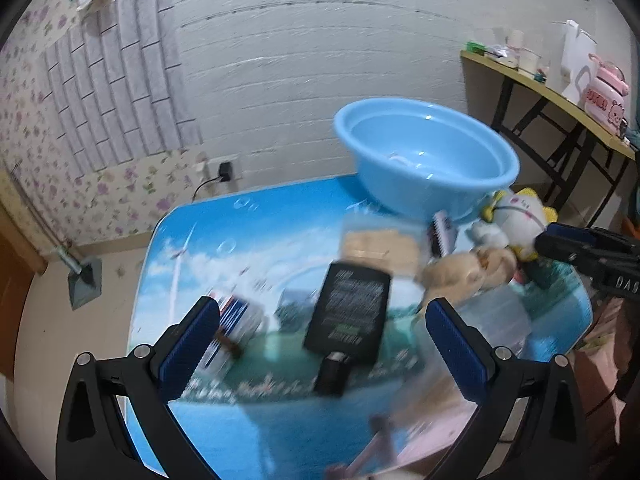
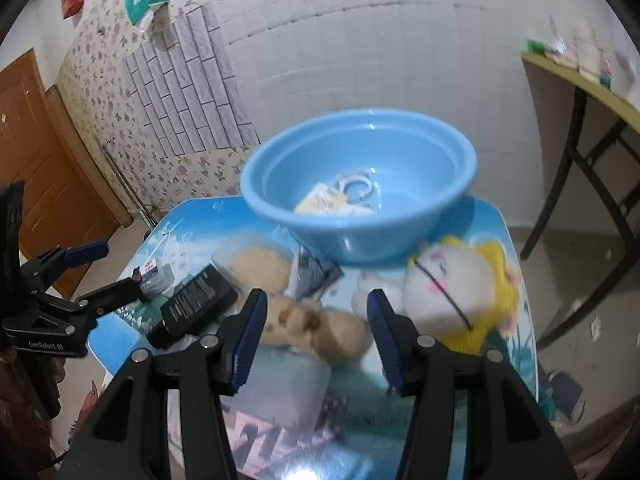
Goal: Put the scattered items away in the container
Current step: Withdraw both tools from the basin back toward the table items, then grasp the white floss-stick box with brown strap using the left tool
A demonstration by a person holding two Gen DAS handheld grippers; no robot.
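Observation:
A blue basin [image 1: 428, 160] [image 2: 360, 184] stands at the table's far side with a yellowish packet [image 2: 324, 202] and a white ring [image 2: 356, 186] inside. My left gripper [image 1: 322, 320] is open, with a black power brick [image 1: 348, 312] [image 2: 196, 304] between and beyond its fingers. My right gripper [image 2: 316, 312] is open around a tan plush toy [image 2: 320, 328] [image 1: 468, 272]. A white and yellow plush [image 2: 456, 296] [image 1: 516, 216] lies to its right. A clear box with tan contents [image 2: 256, 264] [image 1: 380, 248] and a dark packet [image 2: 312, 272] lie in front of the basin.
The table [image 1: 224, 248] has a blue scenic cover. A small blue and white box [image 1: 236, 320] [image 2: 156, 272] lies by the left gripper's left finger. A clear plastic box [image 2: 280, 380] lies under the right gripper. A side table [image 1: 560, 92] with clutter stands at the right.

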